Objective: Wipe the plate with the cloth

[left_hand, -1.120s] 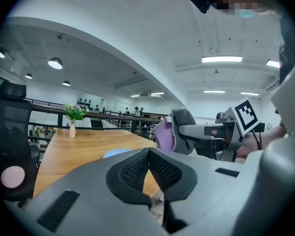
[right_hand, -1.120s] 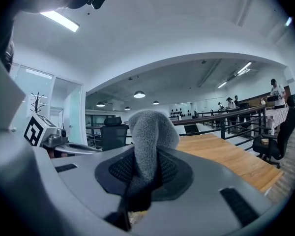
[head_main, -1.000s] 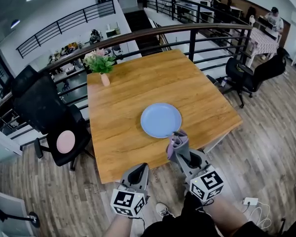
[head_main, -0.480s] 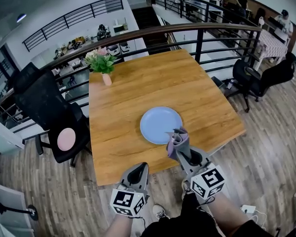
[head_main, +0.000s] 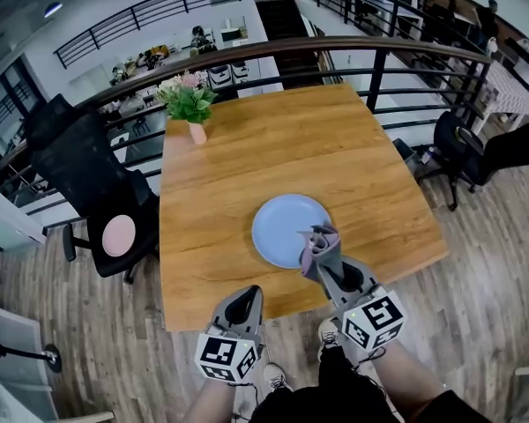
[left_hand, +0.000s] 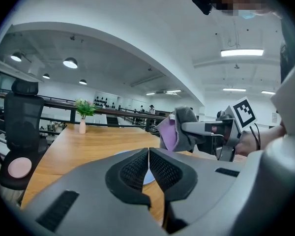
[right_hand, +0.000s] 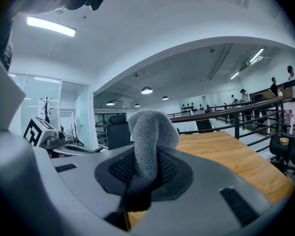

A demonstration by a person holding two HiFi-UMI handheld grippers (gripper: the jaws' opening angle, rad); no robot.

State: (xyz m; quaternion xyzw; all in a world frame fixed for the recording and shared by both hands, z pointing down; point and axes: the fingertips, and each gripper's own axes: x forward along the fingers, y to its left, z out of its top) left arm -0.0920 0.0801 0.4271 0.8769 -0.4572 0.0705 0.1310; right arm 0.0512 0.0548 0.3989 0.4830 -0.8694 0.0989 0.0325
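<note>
A light blue plate (head_main: pixel 286 226) lies on the wooden table (head_main: pixel 247 157), near its front edge. My right gripper (head_main: pixel 322 256) is shut on a bunched grey and lilac cloth (head_main: pixel 318 245), which hangs over the plate's near right rim. In the right gripper view the cloth (right_hand: pixel 148 136) stands up between the closed jaws. My left gripper (head_main: pixel 241 309) is shut with nothing in it, just off the table's front edge, left of the plate. From the left gripper view, the cloth (left_hand: pixel 178 129) and the right gripper (left_hand: pixel 187 128) show to the right, and only a sliver of plate (left_hand: pixel 147 176) shows behind the jaws.
A small vase of flowers (head_main: pixel 190 106) stands at the table's far left corner. A black office chair (head_main: pixel 93 201) is at the table's left side. A dark railing (head_main: pixel 335 51) runs behind the table, and more chairs (head_main: pixel 485 148) stand to the right.
Both grippers have moved forward toward the table. The cloth has come from the plate's near edge to over its near right rim. The left gripper now reaches the table's front edge.
</note>
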